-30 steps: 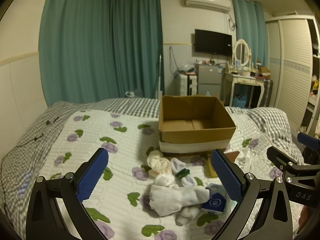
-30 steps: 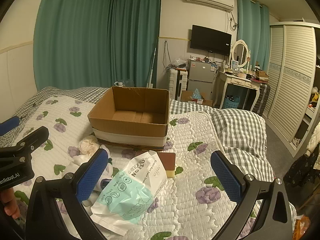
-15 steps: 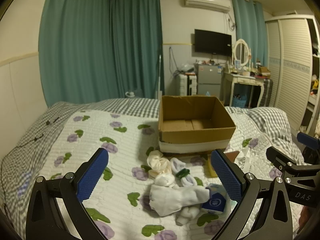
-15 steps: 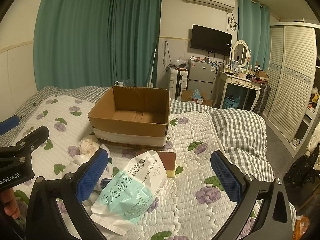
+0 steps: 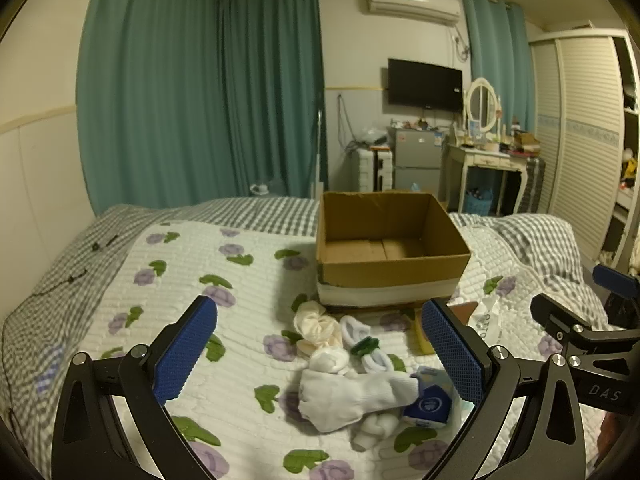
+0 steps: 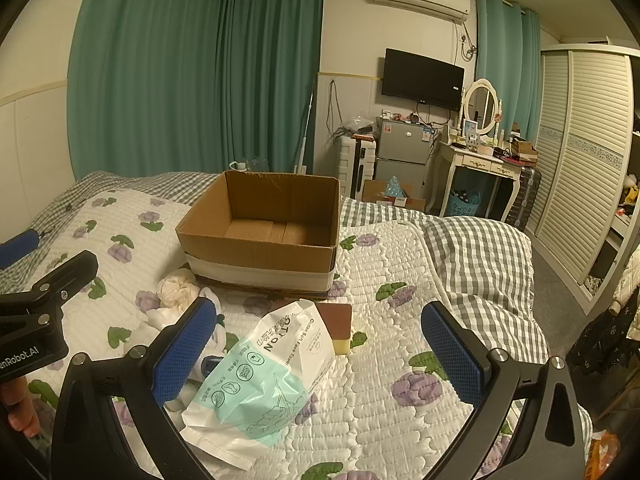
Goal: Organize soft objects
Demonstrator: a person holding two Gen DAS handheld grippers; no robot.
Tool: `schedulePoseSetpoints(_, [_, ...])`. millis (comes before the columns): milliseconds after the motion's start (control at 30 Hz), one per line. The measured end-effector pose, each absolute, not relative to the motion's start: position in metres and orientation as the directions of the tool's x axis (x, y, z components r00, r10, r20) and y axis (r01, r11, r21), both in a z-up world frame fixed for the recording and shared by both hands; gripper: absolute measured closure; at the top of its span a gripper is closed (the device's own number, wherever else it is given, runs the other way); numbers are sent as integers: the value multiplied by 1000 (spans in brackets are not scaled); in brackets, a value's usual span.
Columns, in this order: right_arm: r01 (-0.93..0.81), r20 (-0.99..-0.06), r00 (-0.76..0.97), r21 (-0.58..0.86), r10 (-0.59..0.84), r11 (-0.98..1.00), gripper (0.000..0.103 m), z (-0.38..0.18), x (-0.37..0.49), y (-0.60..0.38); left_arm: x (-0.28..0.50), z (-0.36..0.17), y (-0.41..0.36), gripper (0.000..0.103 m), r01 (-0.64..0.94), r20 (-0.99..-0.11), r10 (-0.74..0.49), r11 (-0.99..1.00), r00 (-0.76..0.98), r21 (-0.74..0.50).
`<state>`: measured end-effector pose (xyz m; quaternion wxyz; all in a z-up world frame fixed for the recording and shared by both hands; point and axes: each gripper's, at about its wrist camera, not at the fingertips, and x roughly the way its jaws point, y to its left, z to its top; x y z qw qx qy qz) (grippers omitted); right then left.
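An open empty cardboard box (image 5: 390, 252) (image 6: 260, 232) stands on the bed. In front of it lie a cream cloth bundle (image 5: 314, 322) (image 6: 178, 284), several white socks (image 5: 352, 392), a small blue packet (image 5: 430, 400), a white and teal cotton towel pack (image 6: 264, 372) and a brown and yellow sponge (image 6: 338, 326). My left gripper (image 5: 320, 360) is open and empty, held above the socks. My right gripper (image 6: 316, 352) is open and empty, held above the towel pack.
The bed has a white quilt with purple flowers (image 5: 180, 272) and a grey checked cover (image 6: 472, 248). Beyond it stand teal curtains, a small fridge (image 6: 402, 150), a dressing table (image 6: 476, 160) and a wardrobe (image 6: 580, 160) at the right.
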<state>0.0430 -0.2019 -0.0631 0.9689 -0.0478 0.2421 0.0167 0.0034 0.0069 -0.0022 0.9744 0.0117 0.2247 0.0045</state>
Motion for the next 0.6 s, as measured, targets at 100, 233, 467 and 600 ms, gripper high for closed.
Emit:
schedulePoseSetpoints(100, [-55, -471, 882, -85, 9, 995, 0, -63, 43, -202, 3, -2, 7, 0, -3, -435, 14, 1000, 900, 27])
schedulePoseSetpoints(233, [-52, -472, 882, -92, 3, 994, 0, -62, 40, -202, -1, 2, 6, 0, 6, -424, 8, 1000, 905, 30])
schedulePoseSetpoints(467, [-48, -509, 860, -94, -7, 994, 0, -58, 39, -203, 1, -3, 11, 0, -20, -469, 50, 997, 882, 70])
schedulePoseSetpoints(600, [-60, -600, 800, -70, 6, 996, 0, -83, 52, -202, 10, -34, 15, 0, 0, -555, 37, 998, 831, 67])
